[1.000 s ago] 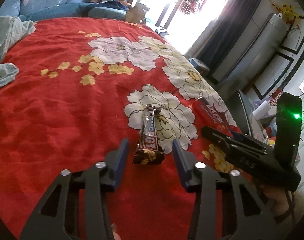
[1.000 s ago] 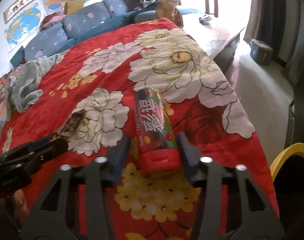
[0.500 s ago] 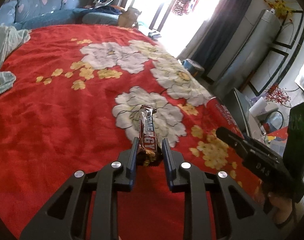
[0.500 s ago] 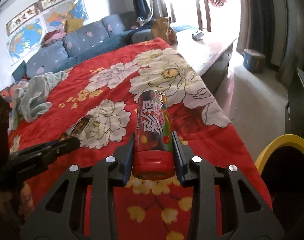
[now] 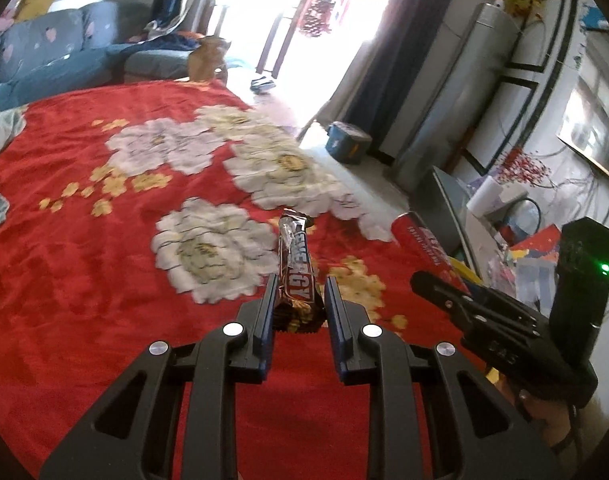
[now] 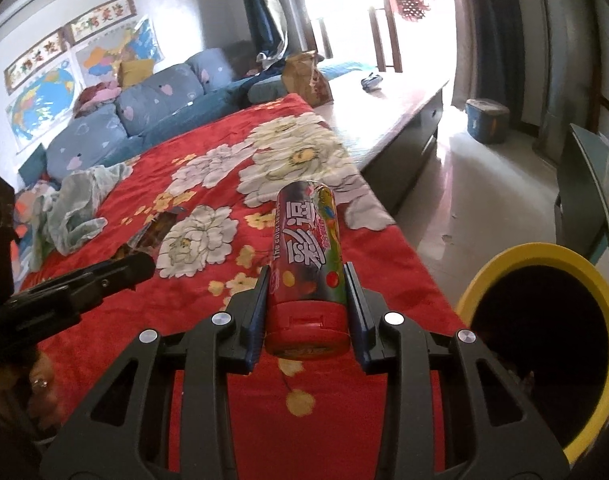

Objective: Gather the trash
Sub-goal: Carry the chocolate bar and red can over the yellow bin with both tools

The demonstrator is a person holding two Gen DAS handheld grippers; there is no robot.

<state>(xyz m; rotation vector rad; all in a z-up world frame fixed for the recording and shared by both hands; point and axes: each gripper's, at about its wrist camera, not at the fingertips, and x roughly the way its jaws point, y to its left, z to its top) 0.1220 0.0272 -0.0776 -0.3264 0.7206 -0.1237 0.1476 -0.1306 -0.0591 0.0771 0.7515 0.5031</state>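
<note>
Red floral blanket (image 5: 84, 280): covers the bed, white and yellow flowers; both grippers are held above its near edge.
Blue sofa (image 6: 136, 120): against the far wall, beyond the blanket.
Yellow-rimmed bin (image 6: 544, 332): on the floor beside the bed, just right of the right gripper, dark inside.
Crumpled grey-green cloth (image 6: 76, 212): lies on the blanket's far left part.
Right gripper (image 6: 306, 300): pointed forward along the bed edge and slightly up; fingers pressed against both sides of the snack canister near its cap.
Left gripper (image 5: 298, 300): pointed forward over the blanket, level with the right one and just beside it; fingers clamped on the lower end of the energy bar.
Snack canister (image 6: 306, 256): red cap toward the camera, dark printed body, held off the blanket, tilted up and away.
Energy bar (image 5: 294, 268): brown wrapper with white lettering, held lengthwise, far end sticking out past the fingertips, clear of the blanket.
</note>
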